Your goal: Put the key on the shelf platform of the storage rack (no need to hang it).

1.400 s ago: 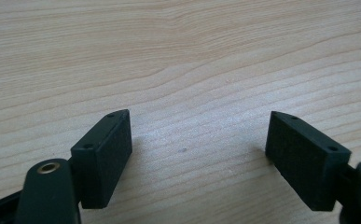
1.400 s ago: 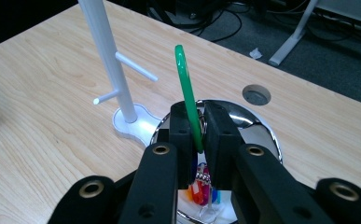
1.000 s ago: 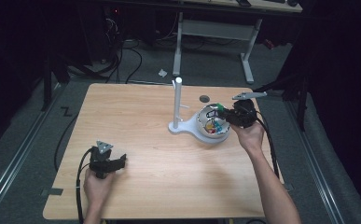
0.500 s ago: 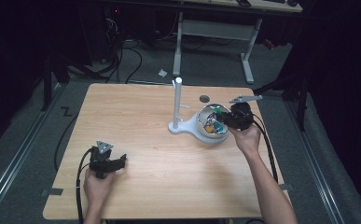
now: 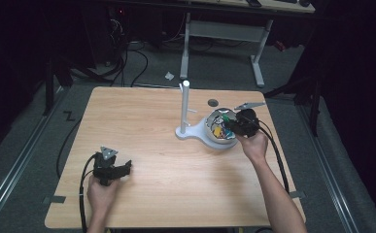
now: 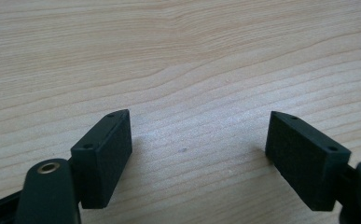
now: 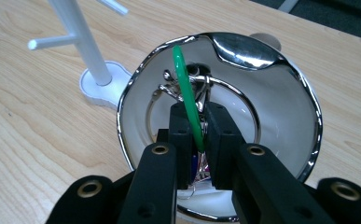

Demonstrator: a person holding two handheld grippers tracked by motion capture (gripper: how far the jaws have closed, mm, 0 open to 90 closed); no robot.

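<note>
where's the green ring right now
In the right gripper view the green ring is clamped between the right gripper jaws, over the shiny bowl beside the white stand.

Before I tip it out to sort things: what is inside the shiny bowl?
Inside the bowl the right gripper is shut on a green ring. Behind it lie metal rings and clips. The jaws cover whatever lies underneath.

high: above, whole table (image 5: 142, 121); right: close over bowl (image 7: 281, 93)
</note>
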